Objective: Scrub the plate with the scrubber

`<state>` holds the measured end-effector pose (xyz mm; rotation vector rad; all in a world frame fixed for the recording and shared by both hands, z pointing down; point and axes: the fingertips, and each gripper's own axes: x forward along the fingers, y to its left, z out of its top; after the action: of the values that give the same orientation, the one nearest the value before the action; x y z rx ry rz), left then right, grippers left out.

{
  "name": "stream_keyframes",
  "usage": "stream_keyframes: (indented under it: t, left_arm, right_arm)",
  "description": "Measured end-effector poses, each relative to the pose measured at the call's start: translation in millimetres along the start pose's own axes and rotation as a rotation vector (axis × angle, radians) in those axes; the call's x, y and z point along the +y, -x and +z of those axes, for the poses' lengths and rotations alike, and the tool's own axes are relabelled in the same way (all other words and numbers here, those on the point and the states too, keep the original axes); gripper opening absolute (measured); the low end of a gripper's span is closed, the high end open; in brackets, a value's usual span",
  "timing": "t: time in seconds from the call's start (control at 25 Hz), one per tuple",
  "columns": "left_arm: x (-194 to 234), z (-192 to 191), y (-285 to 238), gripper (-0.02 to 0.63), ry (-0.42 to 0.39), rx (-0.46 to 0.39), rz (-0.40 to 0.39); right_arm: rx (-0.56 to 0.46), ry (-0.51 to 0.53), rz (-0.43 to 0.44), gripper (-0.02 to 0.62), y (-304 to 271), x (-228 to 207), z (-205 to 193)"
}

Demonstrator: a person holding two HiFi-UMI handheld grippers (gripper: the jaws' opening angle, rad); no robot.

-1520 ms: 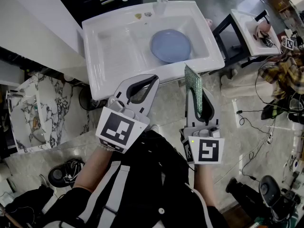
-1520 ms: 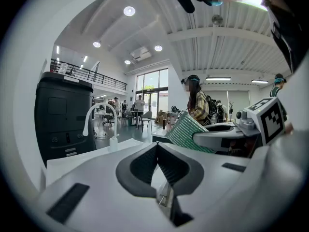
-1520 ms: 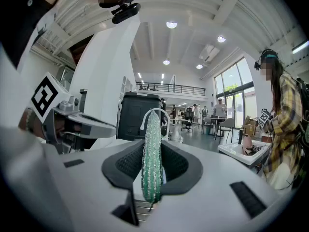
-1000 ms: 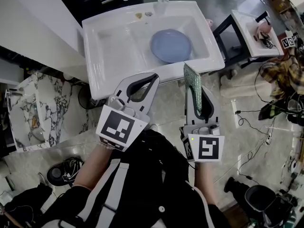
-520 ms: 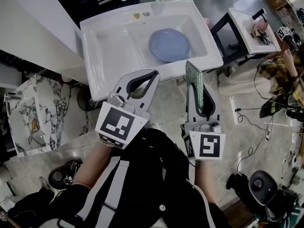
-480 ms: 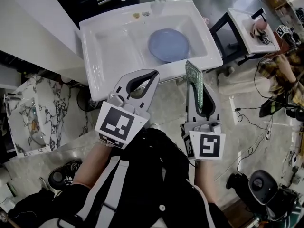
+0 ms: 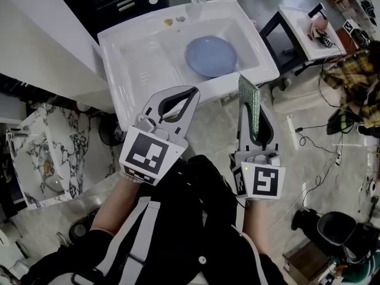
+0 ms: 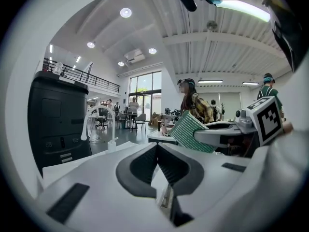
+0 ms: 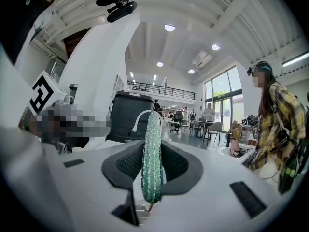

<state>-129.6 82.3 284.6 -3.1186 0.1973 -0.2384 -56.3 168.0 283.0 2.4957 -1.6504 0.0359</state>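
1. Blue plate (image 7: 211, 56) lies flat in the white sink (image 7: 136, 52), right of its middle.
2. The green scrubber (image 7: 250, 100) stands on edge, clamped in the jaws of the right gripper (image 7: 254, 116), just short of the sink's front rim and apart from the plate.
3. The left gripper (image 7: 191, 92), jaws closed on nothing, is level beside it.

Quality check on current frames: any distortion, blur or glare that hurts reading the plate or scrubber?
Head view: sharp and evenly lit, no glare on the plate in the sink. Left gripper view: heavy fisheye, dark corners, its own jaws soft up close, ceiling lights blown out. Right gripper view: same fisheye; scrubber between the jaws slightly soft, background sharper.
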Motion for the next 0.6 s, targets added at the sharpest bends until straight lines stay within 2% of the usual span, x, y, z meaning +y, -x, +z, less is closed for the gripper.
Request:
stream_keyframes:
  t: [0.32,0.6]
  left_arm:
    - [7.3,1.3,2.9,0.0,0.008,-0.005,-0.007]
    - [19.0,-2.1,-6.2,0.0,0.021,-0.003,0.035]
  right_arm:
    - [0.012,-0.002,-0.014,0.095,-3.6,2.2,0.1]
    - [0.009,0.01,0.024,0.095,-23.1,-4.7,-2.3]
